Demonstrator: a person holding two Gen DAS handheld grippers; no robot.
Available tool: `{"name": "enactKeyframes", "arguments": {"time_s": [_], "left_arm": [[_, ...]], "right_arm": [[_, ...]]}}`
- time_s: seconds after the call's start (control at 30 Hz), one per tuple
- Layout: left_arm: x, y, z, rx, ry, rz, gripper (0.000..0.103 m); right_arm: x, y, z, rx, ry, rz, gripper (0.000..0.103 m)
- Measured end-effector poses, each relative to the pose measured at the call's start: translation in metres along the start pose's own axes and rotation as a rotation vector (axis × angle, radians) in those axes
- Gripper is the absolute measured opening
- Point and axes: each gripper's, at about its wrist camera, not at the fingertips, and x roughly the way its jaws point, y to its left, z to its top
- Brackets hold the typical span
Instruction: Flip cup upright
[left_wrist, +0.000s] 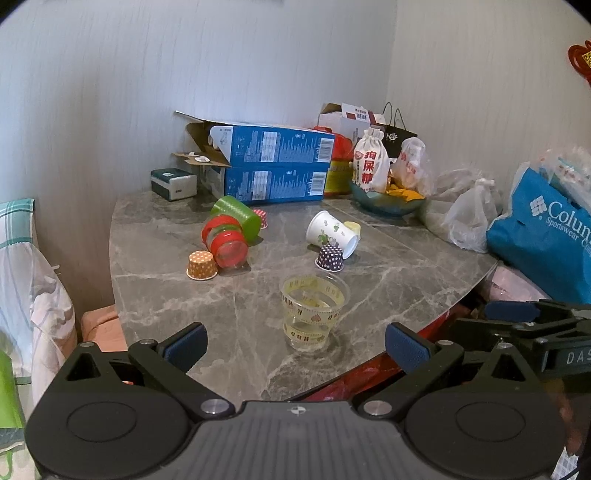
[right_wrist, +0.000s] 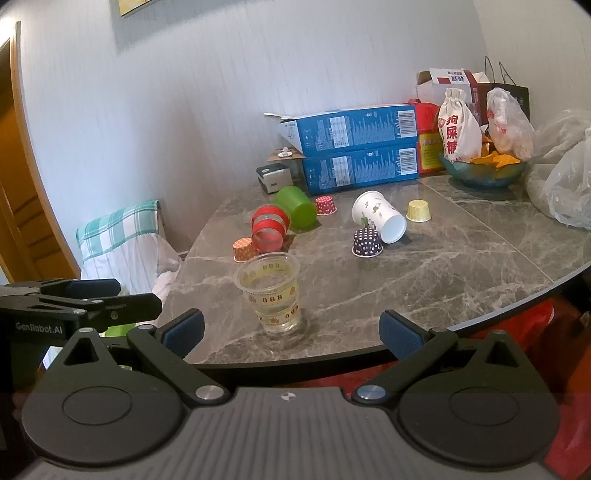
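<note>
A clear plastic cup with yellow HBD bands (left_wrist: 314, 314) (right_wrist: 271, 293) stands upright near the front edge of the grey marble table (left_wrist: 406, 288) (right_wrist: 461, 266). My left gripper (left_wrist: 295, 345) is open and empty, just in front of that cup. My right gripper (right_wrist: 291, 332) is open and empty, at the table's front edge, the cup a little left of its middle. A white floral paper cup (left_wrist: 330, 232) (right_wrist: 376, 216) lies on its side. A red-banded clear cup (left_wrist: 225, 240) (right_wrist: 269, 227) and a green cup (left_wrist: 236, 218) (right_wrist: 297, 206) also lie on their sides.
Small dotted paper cups stand upside down: orange (left_wrist: 201, 265) (right_wrist: 244, 249), purple (left_wrist: 330, 257) (right_wrist: 366, 242), red (right_wrist: 325, 205), yellow (right_wrist: 418, 211). Blue boxes (left_wrist: 273, 166) (right_wrist: 358, 147), a snack bowl (left_wrist: 388, 201) (right_wrist: 480, 170) and bags (left_wrist: 543, 236) crowd the back and right.
</note>
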Motion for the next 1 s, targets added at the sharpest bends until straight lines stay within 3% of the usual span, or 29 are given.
{"name": "enactKeyframes", "arguments": {"time_s": [1.0], "left_arm": [[0.0086, 0.0002, -0.0030, 0.003, 0.025, -0.003, 0.103]], "right_arm": [[0.0056, 0.0031, -0.0042, 0.004, 0.024, -0.006, 0.102]]}}
